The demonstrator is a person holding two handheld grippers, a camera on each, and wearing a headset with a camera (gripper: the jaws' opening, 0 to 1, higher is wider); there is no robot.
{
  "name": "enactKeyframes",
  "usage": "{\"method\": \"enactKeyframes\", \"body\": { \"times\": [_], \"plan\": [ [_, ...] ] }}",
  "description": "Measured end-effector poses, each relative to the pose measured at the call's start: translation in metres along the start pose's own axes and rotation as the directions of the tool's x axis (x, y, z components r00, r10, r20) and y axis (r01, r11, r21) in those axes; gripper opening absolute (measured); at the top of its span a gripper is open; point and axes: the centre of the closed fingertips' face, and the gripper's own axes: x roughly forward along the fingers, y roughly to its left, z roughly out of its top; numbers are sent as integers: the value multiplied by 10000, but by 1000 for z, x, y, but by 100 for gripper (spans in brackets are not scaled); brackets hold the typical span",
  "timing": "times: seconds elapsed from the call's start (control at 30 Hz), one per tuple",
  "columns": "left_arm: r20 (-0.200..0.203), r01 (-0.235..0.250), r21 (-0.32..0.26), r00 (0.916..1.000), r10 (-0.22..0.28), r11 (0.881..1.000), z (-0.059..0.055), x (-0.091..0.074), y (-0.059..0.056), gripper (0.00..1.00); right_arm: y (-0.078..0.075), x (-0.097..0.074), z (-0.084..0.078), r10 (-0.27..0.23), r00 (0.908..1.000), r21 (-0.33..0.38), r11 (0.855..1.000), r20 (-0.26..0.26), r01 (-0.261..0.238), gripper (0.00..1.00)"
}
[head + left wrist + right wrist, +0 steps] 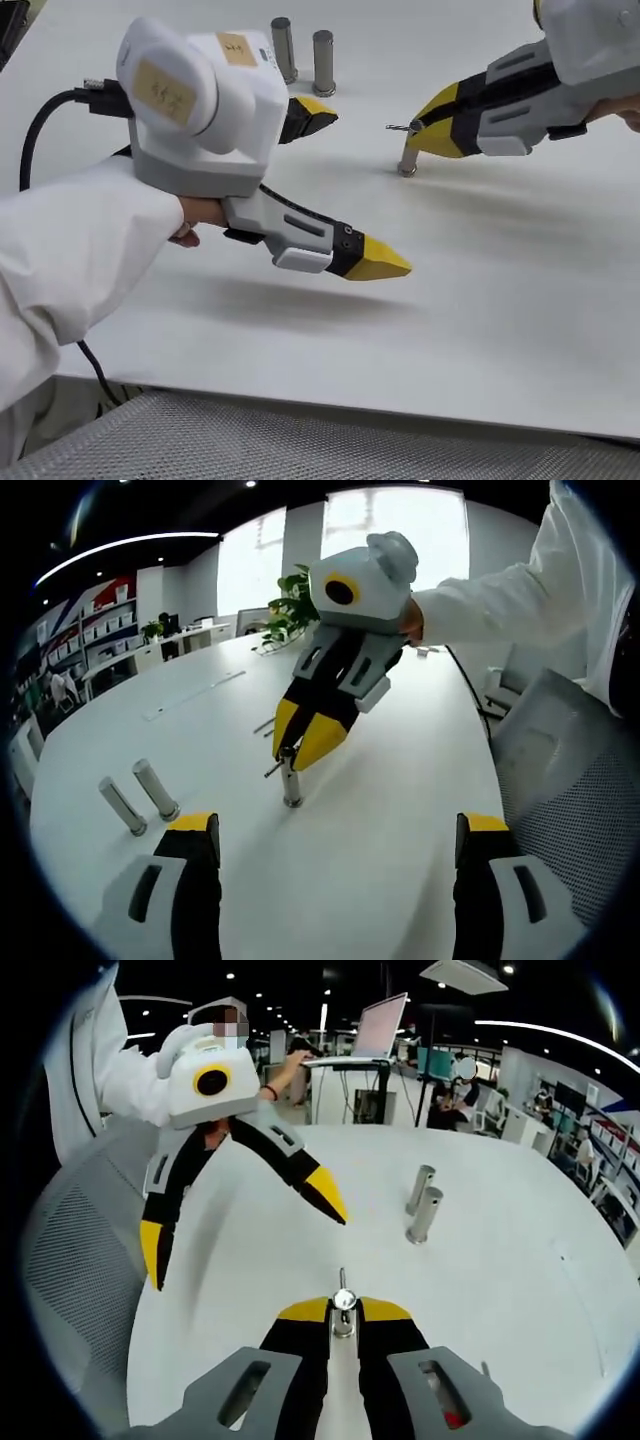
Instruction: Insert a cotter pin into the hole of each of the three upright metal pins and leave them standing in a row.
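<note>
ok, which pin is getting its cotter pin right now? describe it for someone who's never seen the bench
On the white table, two pins stand side by side at the far side. The third pin stands alone, off to their right and nearer the person. It is the one with the right gripper at its top, jaws shut on a cotter pin.

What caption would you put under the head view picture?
Right gripper holds a cotter pin at one metal pin; left gripper open.

Left tongs [360, 191] spread wide, right tongs [422, 128] pinched on cotter pin [400, 127]
</note>
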Motion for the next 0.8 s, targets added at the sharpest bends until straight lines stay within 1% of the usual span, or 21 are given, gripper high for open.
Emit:
{"method": "enactKeyframes", "body": {
  "times": [0.07, 0.17, 0.27, 0.47, 0.57, 0.8],
  "plan": [
    [-39, 5, 13, 10000, -5, 10000, -1, 0, 0, 97, 1, -1, 1, 97, 10000, 19, 10000, 18, -97, 4],
    [-85, -55, 93, 9999, 56, 9999, -1, -1, 0, 96, -3, -1, 1, 202, 9998, -19, 9998, -7, -202, 4],
    [-44, -46, -9, 10000, 46, 10000, -1, -1, 0, 96, -9, -1, 1, 228, 9997, -188, 9996, -79, -229, 4],
    [-62, -75, -20, 10000, 75, 10000, -1, -1, 0, 96, -12, 0, 2, 430, 9990, -282, 9987, -155, -434, 4],
    [-24, -107, -74, 9999, 107, 9999, 0, -2, 1, 96, -13, 0, 2, 430, 9989, -562, 9974, -197, -440, 4],
    [72, -147, -166, 9999, 148, 9998, 2, -3, 1, 96, -13, 1, 4, 415, 9989, -563, 9975, -209, -426, 4]
  ]
}}
